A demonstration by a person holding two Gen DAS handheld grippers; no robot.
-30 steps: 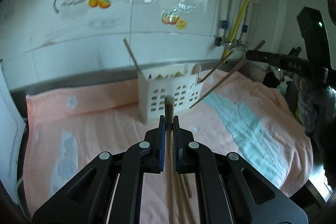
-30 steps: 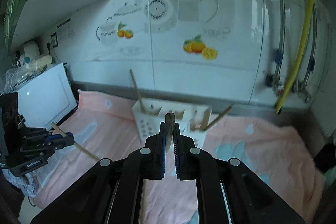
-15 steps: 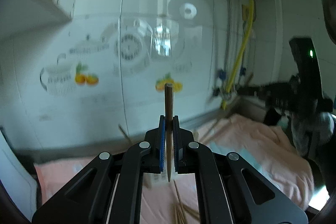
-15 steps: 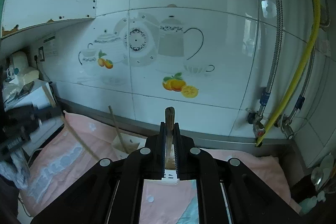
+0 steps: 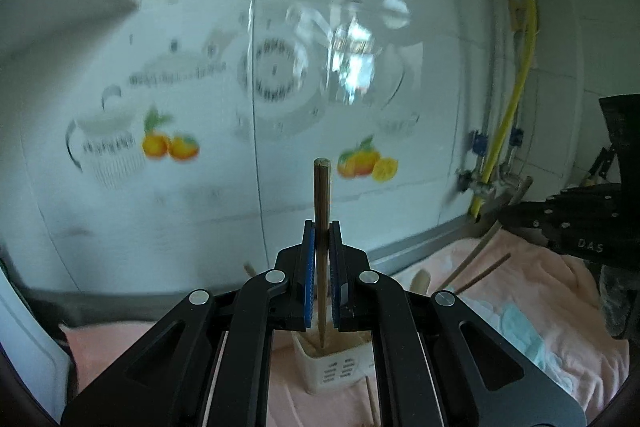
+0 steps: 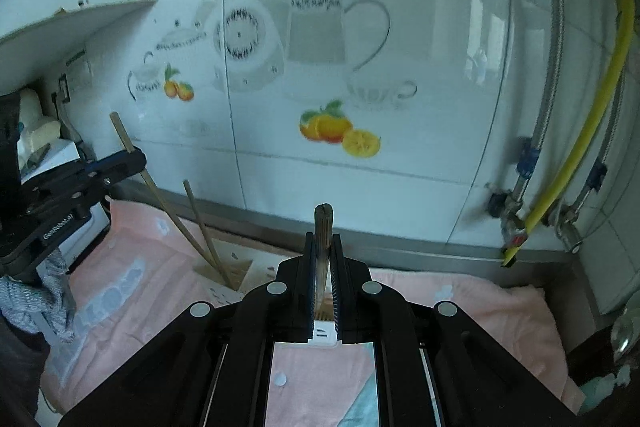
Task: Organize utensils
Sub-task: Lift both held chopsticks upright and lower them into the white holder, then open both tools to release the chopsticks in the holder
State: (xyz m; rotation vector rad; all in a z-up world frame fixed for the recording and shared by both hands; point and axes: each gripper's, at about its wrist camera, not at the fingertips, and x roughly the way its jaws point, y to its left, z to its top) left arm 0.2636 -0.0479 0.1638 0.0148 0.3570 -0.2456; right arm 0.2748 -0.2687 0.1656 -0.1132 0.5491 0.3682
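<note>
My left gripper (image 5: 322, 227) is shut on a wooden chopstick (image 5: 322, 187) that stands upright between the blue pads. Its lower tip hangs at the mouth of the white slotted utensil holder (image 5: 320, 367). In the right wrist view that same left gripper (image 6: 134, 157) grips its chopstick (image 6: 120, 131) slanting down toward the holder (image 6: 224, 293), beside another chopstick (image 6: 202, 223) leaning in it. My right gripper (image 6: 323, 239) is shut on a second chopstick (image 6: 323, 219), just above the holder. In the left wrist view it appears as the right gripper (image 5: 508, 215), at the right edge.
A pink towel (image 6: 460, 307) covers the counter under the holder. Loose chopsticks (image 5: 370, 399) lie on it near me. The tiled wall (image 6: 360, 167) stands close behind, with a yellow hose (image 6: 592, 99) and valves at the right. A white appliance (image 6: 44, 155) sits at the left.
Both grippers rose and moved in toward the wall. The left one lifted its chopstick off the towel to stand over the holder. The right one closed in above the holder.
</note>
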